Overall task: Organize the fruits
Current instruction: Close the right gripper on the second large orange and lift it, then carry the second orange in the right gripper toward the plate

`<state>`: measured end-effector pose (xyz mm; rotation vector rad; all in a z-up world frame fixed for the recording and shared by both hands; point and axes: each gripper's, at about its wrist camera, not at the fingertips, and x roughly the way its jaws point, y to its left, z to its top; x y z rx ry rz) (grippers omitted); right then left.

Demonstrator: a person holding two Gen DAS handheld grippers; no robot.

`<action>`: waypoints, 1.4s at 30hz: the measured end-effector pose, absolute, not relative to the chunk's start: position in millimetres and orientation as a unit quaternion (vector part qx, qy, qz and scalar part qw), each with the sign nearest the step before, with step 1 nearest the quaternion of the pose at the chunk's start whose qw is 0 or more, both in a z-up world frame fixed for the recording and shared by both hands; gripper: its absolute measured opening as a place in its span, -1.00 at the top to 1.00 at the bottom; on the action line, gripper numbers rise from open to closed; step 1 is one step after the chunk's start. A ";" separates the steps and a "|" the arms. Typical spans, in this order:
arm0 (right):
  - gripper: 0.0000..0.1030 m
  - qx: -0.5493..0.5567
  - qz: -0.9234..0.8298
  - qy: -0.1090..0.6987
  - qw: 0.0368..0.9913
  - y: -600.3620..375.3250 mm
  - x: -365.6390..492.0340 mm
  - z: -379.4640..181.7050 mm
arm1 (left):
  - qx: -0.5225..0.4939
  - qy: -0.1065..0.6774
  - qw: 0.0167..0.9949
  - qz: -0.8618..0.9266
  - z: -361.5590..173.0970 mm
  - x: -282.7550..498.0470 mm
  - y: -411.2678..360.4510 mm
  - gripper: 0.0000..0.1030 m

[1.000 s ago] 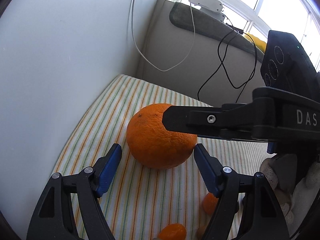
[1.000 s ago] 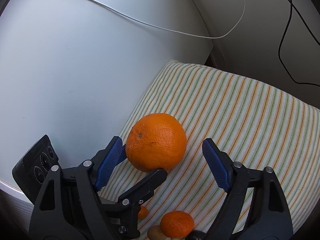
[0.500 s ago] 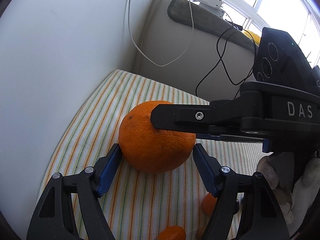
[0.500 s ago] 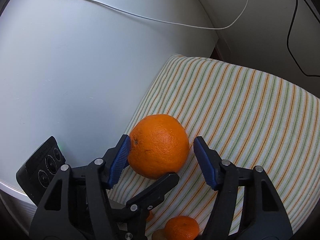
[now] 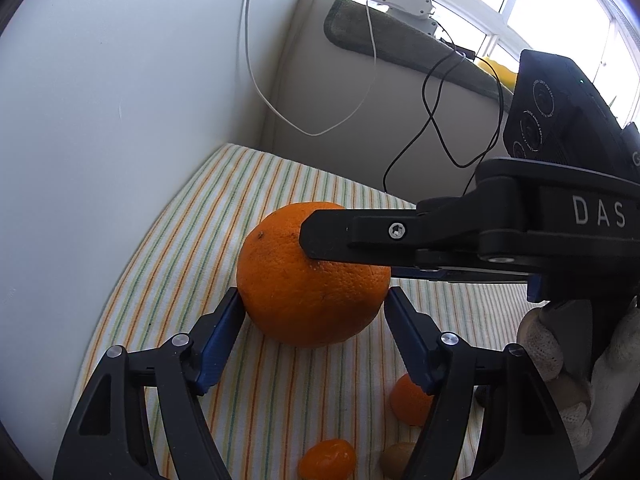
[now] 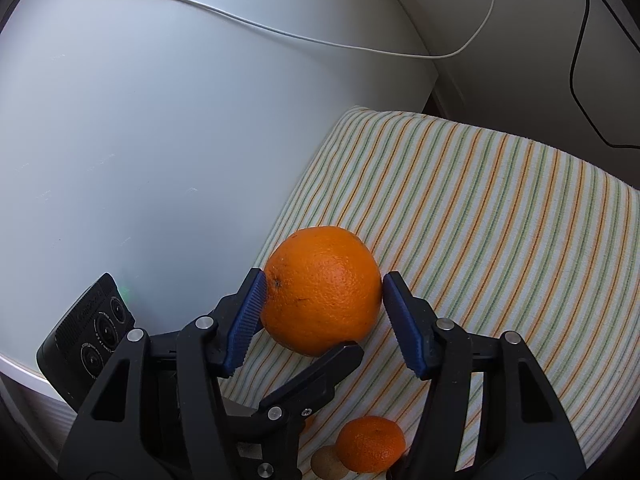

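Both tongs converge on one large round orange [image 5: 312,276] with pebbled skin, sitting on a cloth with orange and green stripes [image 6: 500,208] that covers the surface, close to the white curved wall [image 5: 120,100]. Right tongs [image 6: 322,294]: jaws have just been closing, orange between them; the left blue ribbed pad [image 6: 248,312] presses on the fruit's side near its stem dimple, the right pad touches or sits a hair off the skin, so it looks like a light grip. Left tongs [image 5: 314,312]: partly spread, orange between them; left blue pad [image 5: 222,330] touches the fruit's lower side, right pad sits just beside it with a thin gap showing, so no clamp there. In the left wrist view one black finger of the right tongs crosses over the top of the orange from the right, with a white-gloved hand [image 5: 576,360] on its handle. Smaller fruit lies near the bottom edge of the cloth: a small round mandarin [image 6: 370,444], another small orange fruit [image 5: 410,400] partly hidden behind the left tongs' right finger, and a brown rounded item [image 6: 328,464], too cut off to identify. White cable [image 6: 280,36] and black cable [image 5: 436,120] hang along the back wall.
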<state>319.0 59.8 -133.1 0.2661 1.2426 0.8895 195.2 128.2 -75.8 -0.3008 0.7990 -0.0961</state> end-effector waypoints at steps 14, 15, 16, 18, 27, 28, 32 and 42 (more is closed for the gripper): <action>-0.23 0.124 0.403 0.548 0.723 37.0 295.2 -107.3 | -0.135 0.369 0.918 -0.051 -50.5 173.5 107.3 -0.39; -0.23 0.124 0.404 0.546 0.723 34.9 293.2 -104.8 | -0.134 0.367 0.919 -0.051 -48.2 171.5 105.7 -0.39; -0.23 0.125 0.404 0.545 0.724 33.3 292.0 -102.5 | -0.133 0.365 0.920 -0.051 -45.9 169.0 104.1 -0.39; -0.23 0.126 0.405 0.542 0.725 29.0 286.9 -96.7 | -0.131 0.362 0.922 -0.051 -41.8 165.3 101.0 -0.39; -0.23 0.127 0.408 0.534 0.729 13.5 268.0 -82.3 | -0.120 0.355 0.926 -0.054 -28.8 148.1 87.8 -0.39; -0.23 0.128 0.408 0.534 0.730 14.4 268.8 -82.8 | -0.119 0.354 0.926 -0.055 -27.6 146.6 86.2 -0.39; -0.23 0.129 0.408 0.531 0.732 5.7 262.1 -78.3 | -0.114 0.350 0.928 -0.057 -21.9 137.8 78.3 -0.39; -0.23 0.141 0.402 0.521 0.739 -23.9 248.0 -71.7 | -0.106 0.341 0.931 -0.072 -10.4 119.0 48.6 -0.39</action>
